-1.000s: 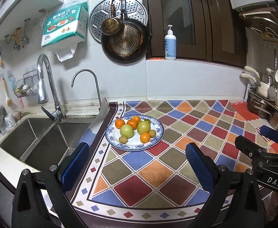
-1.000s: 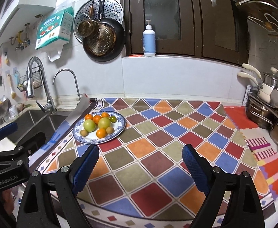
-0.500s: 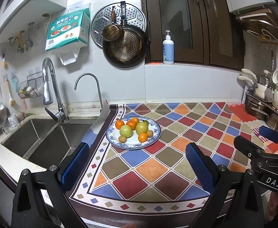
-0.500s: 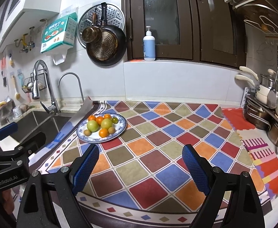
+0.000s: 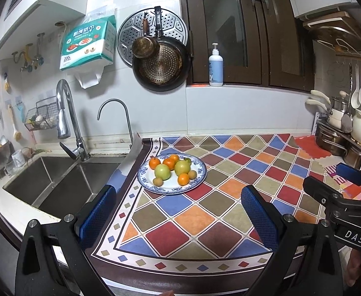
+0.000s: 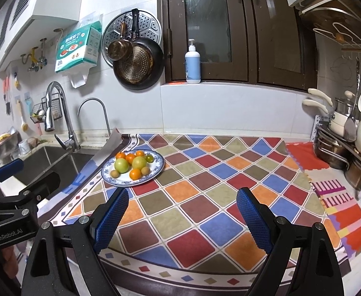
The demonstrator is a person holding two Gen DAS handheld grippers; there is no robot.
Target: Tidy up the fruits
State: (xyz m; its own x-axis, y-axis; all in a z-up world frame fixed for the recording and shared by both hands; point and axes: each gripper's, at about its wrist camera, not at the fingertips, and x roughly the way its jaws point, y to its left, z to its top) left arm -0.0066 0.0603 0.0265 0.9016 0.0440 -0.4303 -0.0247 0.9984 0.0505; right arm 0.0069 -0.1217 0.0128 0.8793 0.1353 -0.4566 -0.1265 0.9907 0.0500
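Kitchen counter seen along two hand-held grippers. The left gripper [image 5: 178, 212] and the right gripper [image 6: 180, 212] both stand wide apart and hold nothing, level with the near edge of the patterned mat [image 6: 205, 185].

The fruits [image 5: 173, 170] lie gathered on a blue-rimmed plate [image 5: 200, 175]: ahead of the left gripper, roughly between its fingers, and ahead and to the left of the right gripper. Visible are two green fruits [image 6: 131, 164], several oranges [image 6: 135, 174] and small brown fruits [image 6: 114, 173], clustered and touching; none lies on the mat.

Stage: the scene fits either fruit already collected on the plate or fruit waiting to be sorted; the views do not settle which.

Orientation: the fruits are round, with no long axis or pointing direction. The cluster spreads slightly wider from left to right.
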